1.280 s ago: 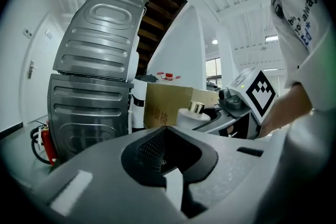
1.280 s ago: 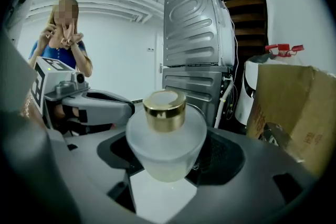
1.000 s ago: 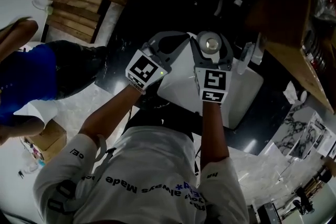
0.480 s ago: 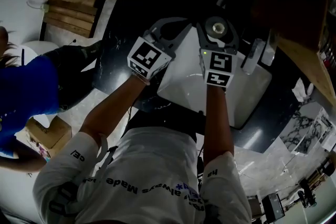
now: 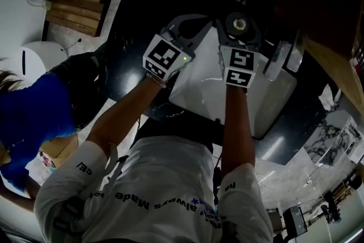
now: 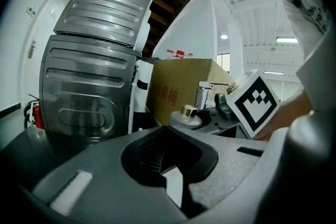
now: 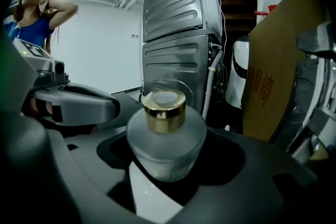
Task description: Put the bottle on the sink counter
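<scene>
A frosted glass bottle (image 7: 165, 136) with a gold cap sits upright between the jaws of my right gripper (image 7: 168, 160), which is shut on its round body. In the head view the bottle (image 5: 238, 24) hangs over the far rim of the white sink (image 5: 205, 88), held by the right gripper (image 5: 238, 30). My left gripper (image 5: 190, 28) hovers just left of it above the dark counter (image 5: 122, 74). Its jaws (image 6: 168, 136) meet at the tips with nothing between them. From the left gripper view the bottle (image 6: 188, 114) shows ahead to the right.
A chrome faucet (image 5: 282, 57) stands at the sink's right side. A cardboard box (image 6: 178, 92) and a grey ribbed appliance (image 6: 89, 71) rise behind the counter. A person in blue (image 5: 28, 116) stands at the left. Wooden slats (image 5: 77, 5) lie at the far left.
Both grippers have moved a little farther out over the sink's far rim, the bottle still in the right one. The person in blue has shifted towards the lower left.
</scene>
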Motion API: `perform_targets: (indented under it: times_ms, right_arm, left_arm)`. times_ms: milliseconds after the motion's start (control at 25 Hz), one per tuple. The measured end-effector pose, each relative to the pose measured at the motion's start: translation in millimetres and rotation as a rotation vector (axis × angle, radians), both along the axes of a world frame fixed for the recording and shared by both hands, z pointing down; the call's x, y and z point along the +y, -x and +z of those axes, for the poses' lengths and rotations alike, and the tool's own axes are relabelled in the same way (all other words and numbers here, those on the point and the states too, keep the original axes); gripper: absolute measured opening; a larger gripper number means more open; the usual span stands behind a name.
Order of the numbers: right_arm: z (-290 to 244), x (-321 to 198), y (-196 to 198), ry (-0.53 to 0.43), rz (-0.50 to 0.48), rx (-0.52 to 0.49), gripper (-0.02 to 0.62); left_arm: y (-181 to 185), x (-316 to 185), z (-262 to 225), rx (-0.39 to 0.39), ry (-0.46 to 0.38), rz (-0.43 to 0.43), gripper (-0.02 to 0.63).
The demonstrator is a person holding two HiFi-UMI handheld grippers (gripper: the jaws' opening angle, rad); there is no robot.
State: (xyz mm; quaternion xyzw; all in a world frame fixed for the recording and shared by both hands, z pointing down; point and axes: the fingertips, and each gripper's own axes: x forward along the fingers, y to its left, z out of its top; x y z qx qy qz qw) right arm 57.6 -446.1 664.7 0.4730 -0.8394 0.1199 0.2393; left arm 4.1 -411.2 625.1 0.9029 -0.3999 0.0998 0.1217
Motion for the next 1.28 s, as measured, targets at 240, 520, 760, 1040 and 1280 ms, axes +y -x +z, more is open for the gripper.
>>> perform_targets:
  times_ms: [240,520,760,1040,1280]
  right_arm:
    - [6.9,2.2,0.1,0.035,-0.012,0.013,0.336]
    - [9.2,0.5,-0.1,0.061,-0.011,-0.025,0.339]
    - [-10.8,5.8,-5.0,0.0,0.025,-0.045,0.376]
    - [-58.4,46.0,-8.7,-0.075,0.033,-0.068,0.376]
    - [-116.3,105.3,6.1,-0.116,-0.113,-0.099,0.351]
  left_arm:
    - [-3.2,2.3,3.5,0.008,0.002,0.011,0.002]
    - [1.8,8.8,0.3,0.004,0.003,0.002,0.002]
    - [13.8,27.3,-14.0,0.013,0.015,-0.035,0.002]
    - [21.5,68.5,-52.4,0.026,0.003,-0.061,0.002]
    - [27.9,117.9,-98.8,0.053,-0.032,-0.055,0.002]
